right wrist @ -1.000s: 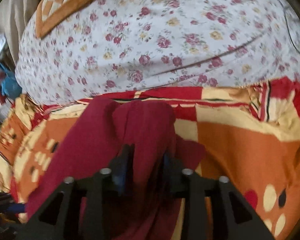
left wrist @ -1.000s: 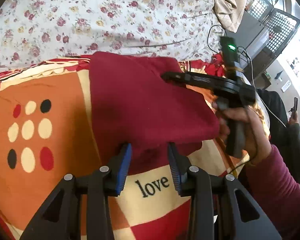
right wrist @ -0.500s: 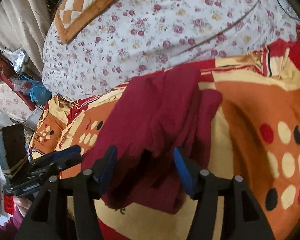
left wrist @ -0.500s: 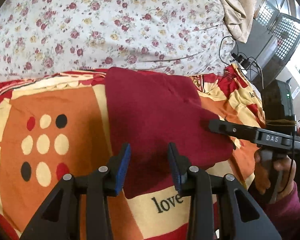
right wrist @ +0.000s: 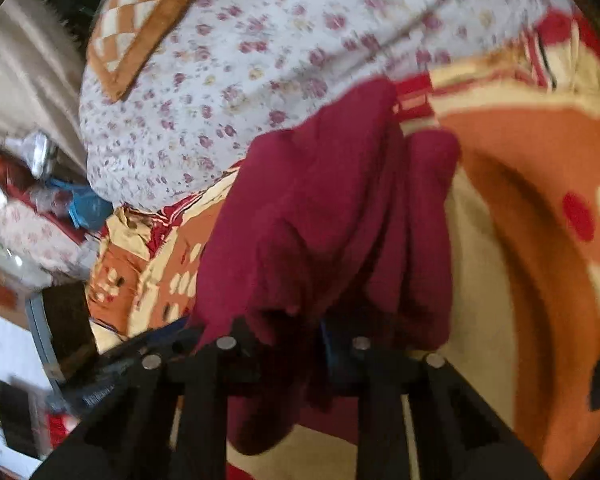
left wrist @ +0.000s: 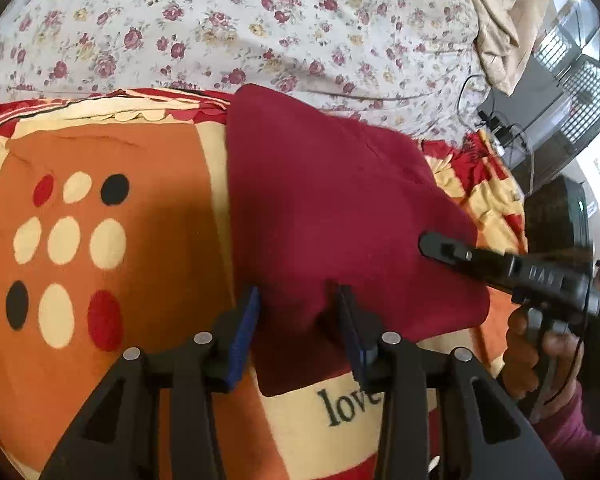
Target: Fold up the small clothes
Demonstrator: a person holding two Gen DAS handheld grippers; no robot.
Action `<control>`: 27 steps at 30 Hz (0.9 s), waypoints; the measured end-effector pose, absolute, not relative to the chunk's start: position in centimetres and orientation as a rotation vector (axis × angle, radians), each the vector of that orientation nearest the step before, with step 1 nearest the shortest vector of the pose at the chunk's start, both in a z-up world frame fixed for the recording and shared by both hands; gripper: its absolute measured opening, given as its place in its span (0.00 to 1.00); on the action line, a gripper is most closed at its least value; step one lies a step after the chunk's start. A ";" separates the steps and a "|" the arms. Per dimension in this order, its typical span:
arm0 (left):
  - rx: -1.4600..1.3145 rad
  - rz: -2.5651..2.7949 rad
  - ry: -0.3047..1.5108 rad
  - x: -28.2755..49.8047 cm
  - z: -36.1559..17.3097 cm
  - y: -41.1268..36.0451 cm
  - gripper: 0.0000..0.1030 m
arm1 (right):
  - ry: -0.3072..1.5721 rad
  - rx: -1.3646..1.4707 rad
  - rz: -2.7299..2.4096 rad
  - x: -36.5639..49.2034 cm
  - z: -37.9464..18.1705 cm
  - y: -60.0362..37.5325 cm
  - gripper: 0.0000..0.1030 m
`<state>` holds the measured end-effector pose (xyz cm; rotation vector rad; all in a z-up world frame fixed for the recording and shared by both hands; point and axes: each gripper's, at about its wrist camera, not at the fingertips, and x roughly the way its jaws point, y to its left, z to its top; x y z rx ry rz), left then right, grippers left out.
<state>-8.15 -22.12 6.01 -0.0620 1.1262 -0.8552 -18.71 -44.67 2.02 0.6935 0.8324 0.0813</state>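
Note:
A dark red garment (left wrist: 332, 208) lies folded on the orange patterned blanket (left wrist: 112, 248). My left gripper (left wrist: 298, 320) is open, its blue pads either side of the garment's near edge. My right gripper shows in the left wrist view (left wrist: 436, 246), lying on the garment's right part. In the right wrist view the garment (right wrist: 324, 232) drapes up over my right gripper (right wrist: 284, 328), whose jaws are close together with cloth bunched between them; the view is blurred.
A floral sheet (left wrist: 228, 24) covers the bed behind the blanket. A checked cushion (right wrist: 140, 20) lies at the far left. Cables and a black box (left wrist: 540, 132) stand at the right. The word "love" (left wrist: 348, 404) is printed on the blanket.
My right gripper went from open to closed on the garment's cloth and pushed into it. My left gripper has moved forward onto the garment's near edge, still open.

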 end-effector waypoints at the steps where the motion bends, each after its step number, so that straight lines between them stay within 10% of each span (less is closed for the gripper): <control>1: -0.077 -0.865 1.124 -8.1 6.4 -22.0 0.29 | 0.830 0.636 0.069 -19.2 2.6 -44.3 0.17; 17: -0.155 -0.851 1.075 -7.1 7.0 -22.7 0.34 | 0.894 0.511 0.003 -21.5 1.4 -44.5 0.15; 27: -0.131 -0.839 1.214 -4.8 2.6 -25.8 0.55 | 0.858 0.563 0.020 -21.8 1.2 -44.5 0.26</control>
